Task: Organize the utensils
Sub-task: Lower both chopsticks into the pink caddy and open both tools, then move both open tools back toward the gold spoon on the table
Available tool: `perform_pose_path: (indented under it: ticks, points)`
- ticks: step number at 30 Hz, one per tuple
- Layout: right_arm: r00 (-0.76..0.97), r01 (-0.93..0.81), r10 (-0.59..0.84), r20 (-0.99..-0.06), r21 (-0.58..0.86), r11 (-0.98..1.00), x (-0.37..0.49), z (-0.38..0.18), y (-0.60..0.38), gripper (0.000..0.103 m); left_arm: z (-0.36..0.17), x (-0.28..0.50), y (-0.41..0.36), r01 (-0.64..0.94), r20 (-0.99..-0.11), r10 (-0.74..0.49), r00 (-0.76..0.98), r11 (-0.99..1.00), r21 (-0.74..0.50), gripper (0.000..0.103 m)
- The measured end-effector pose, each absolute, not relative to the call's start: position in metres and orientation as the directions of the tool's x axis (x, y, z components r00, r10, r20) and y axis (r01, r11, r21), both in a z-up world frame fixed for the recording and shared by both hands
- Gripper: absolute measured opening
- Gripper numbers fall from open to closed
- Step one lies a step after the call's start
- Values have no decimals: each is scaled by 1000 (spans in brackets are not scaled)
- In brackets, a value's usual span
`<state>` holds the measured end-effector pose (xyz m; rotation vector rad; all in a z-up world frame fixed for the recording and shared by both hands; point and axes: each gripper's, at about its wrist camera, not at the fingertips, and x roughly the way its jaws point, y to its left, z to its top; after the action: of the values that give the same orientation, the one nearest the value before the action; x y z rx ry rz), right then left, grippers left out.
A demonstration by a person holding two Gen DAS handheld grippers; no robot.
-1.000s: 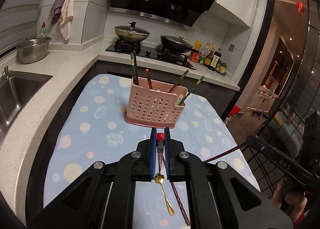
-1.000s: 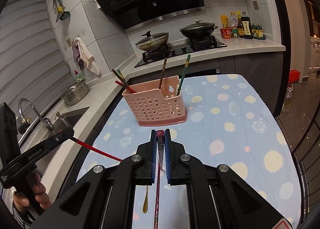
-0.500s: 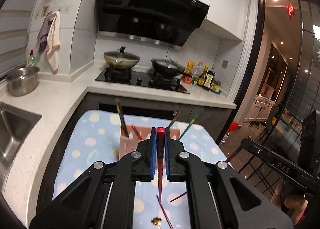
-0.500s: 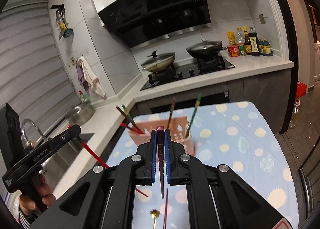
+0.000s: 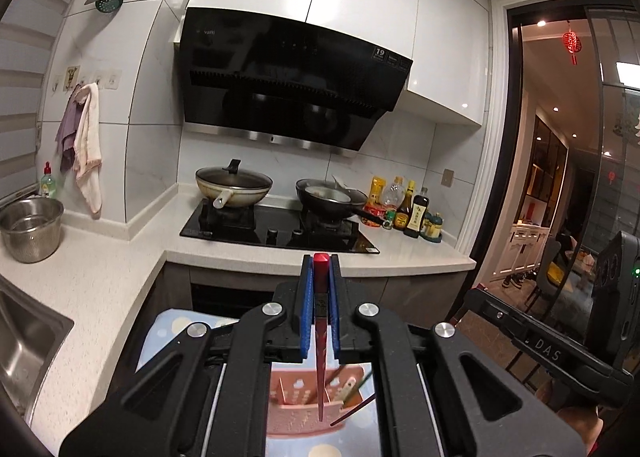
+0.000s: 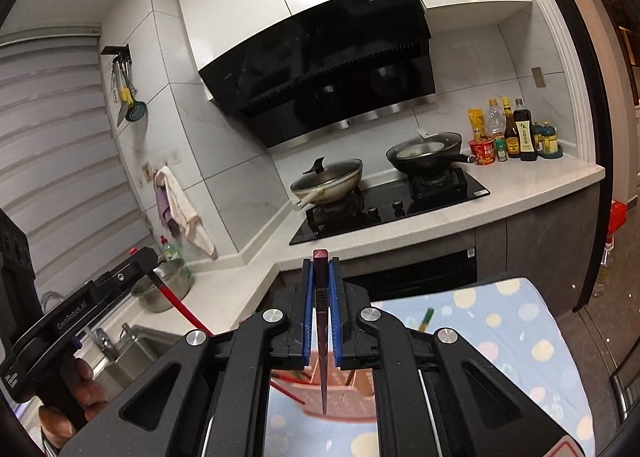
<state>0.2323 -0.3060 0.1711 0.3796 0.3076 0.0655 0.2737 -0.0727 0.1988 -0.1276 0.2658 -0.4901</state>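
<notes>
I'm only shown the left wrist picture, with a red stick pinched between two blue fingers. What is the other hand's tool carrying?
Observer: The right gripper is shut on a dark purple chopstick, whose tip points down at the pink perforated plastic basket.
Operator: And who is holding my tool?
Observer: A person's hand wraps the black handle of the left gripper; its red chopstick slants down from the fingers.
Operator: What is under the basket?
Observer: A light blue cloth with pastel spots, which spreads well to the basket's right.
</notes>
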Motion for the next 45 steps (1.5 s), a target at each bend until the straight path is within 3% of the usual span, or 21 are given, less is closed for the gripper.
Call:
perform_pose_path:
  ticks: [6,28,29,32,38,45]
  points:
    - [958,11,93,-271,359,933,261,173,-309,7,196,304,-82,444,-230,-472,851,881,-164,7]
    - [895,74,96,-436,356,931,306,99,-302,8,129,357,-90,408,-370,-450,813,893,-190,7]
    - [896,81,90,-434,359,930,305,99,-302,13,129,357,-90,399,-373,-442,816,897,-189,7]
    - [901,86,83,-426,363,928,300,101,-302,20,128,355,-86,383,-379,-427,821,904,-190,14]
    - [903,74,87,-421,351,933,284,106,-300,20,131,340,-75,359,-371,-404,836,914,-187,34]
    - [893,57,87,-441,304,951,250,103,-289,22,123,312,-64,344,-404,-386,830,923,-175,36]
